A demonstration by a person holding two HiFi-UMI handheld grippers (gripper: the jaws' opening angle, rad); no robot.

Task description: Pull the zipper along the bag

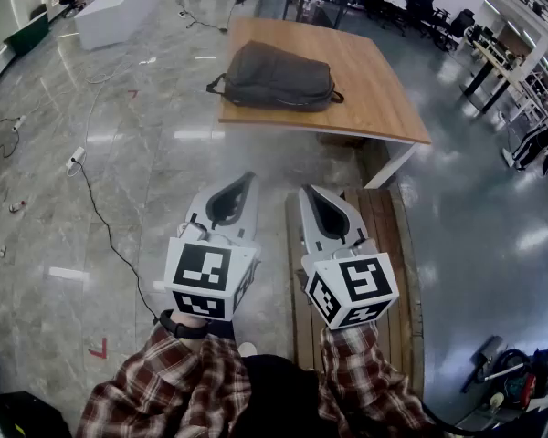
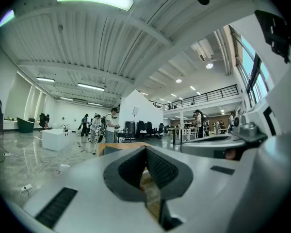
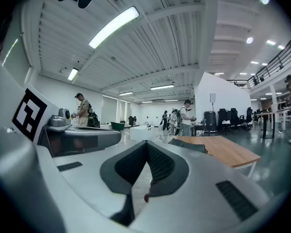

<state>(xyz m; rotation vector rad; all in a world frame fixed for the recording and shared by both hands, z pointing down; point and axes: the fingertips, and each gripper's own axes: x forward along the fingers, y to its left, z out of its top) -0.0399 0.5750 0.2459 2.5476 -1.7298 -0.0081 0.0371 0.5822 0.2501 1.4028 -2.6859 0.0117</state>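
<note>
A dark grey backpack (image 1: 274, 78) lies flat on the wooden table (image 1: 384, 89) across the floor ahead, well out of reach. Both grippers are held side by side in front of the person, far short of the table. My left gripper (image 1: 251, 177) has its tips together with nothing between them, as the left gripper view also shows (image 2: 146, 147). My right gripper (image 1: 303, 190) is likewise shut and empty (image 3: 147, 143). In the right gripper view the backpack (image 3: 189, 145) and table (image 3: 230, 153) appear beyond the jaws at the right.
A slatted wooden bench (image 1: 388, 235) stands below the right gripper. A cable (image 1: 100, 217) and a power strip (image 1: 76, 160) lie on the shiny floor at left. A white counter (image 1: 119, 12) stands at the far left, and desks (image 1: 511, 71) at the right. Several people (image 2: 99, 127) stand far off.
</note>
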